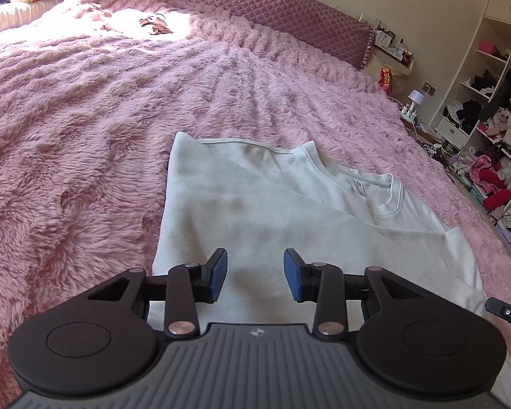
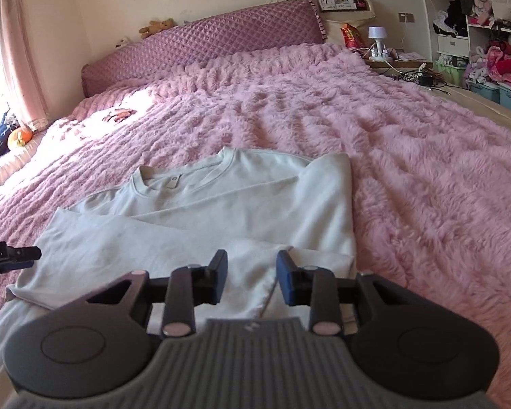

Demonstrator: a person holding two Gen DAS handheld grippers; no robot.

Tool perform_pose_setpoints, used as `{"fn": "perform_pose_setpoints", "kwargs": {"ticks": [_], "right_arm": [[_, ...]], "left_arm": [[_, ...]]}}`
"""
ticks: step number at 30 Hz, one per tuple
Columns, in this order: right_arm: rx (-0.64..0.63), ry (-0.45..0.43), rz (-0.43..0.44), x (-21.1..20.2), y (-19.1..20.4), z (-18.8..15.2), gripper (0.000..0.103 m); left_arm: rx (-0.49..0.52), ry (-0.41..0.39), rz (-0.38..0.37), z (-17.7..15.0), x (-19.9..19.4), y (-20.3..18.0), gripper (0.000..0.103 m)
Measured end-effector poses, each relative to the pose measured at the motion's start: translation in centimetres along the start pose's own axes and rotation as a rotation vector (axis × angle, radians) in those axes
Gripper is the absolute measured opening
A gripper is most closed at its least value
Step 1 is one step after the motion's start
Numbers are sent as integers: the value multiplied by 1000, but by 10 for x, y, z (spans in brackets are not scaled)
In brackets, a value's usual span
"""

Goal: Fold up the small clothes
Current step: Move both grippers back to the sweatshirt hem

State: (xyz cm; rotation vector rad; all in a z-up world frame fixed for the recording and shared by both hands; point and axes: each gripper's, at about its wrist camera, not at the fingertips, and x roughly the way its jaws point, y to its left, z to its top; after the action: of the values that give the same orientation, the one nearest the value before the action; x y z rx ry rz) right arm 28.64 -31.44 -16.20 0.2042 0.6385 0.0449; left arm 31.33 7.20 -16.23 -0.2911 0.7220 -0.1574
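White top half-folded on the pink bed

My left gripper (image 1: 255, 274) and right gripper (image 2: 252, 277) both hang over the white top (image 1: 255, 204), jaws apart, gripping nothing. It lies flat on the fluffy pink blanket (image 1: 85, 119), sides folded inward; its neck label (image 2: 172, 181) is too small to read.
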Motion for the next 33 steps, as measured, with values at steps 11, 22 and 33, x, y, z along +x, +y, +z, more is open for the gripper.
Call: {"fn": "perform_pose_setpoints", "kwargs": {"ticks": [11, 22, 33], "right_arm": [[55, 45, -52, -14, -9, 1, 29], [-65, -1, 100, -171, 6, -26, 36], [-160, 171, 130, -263, -25, -114, 43]], "left_arm": [[28, 68, -7, 10, -40, -17, 48], [97, 74, -122, -39, -212, -6, 59], [-21, 303, -36, -145, -257, 66, 58]]}}
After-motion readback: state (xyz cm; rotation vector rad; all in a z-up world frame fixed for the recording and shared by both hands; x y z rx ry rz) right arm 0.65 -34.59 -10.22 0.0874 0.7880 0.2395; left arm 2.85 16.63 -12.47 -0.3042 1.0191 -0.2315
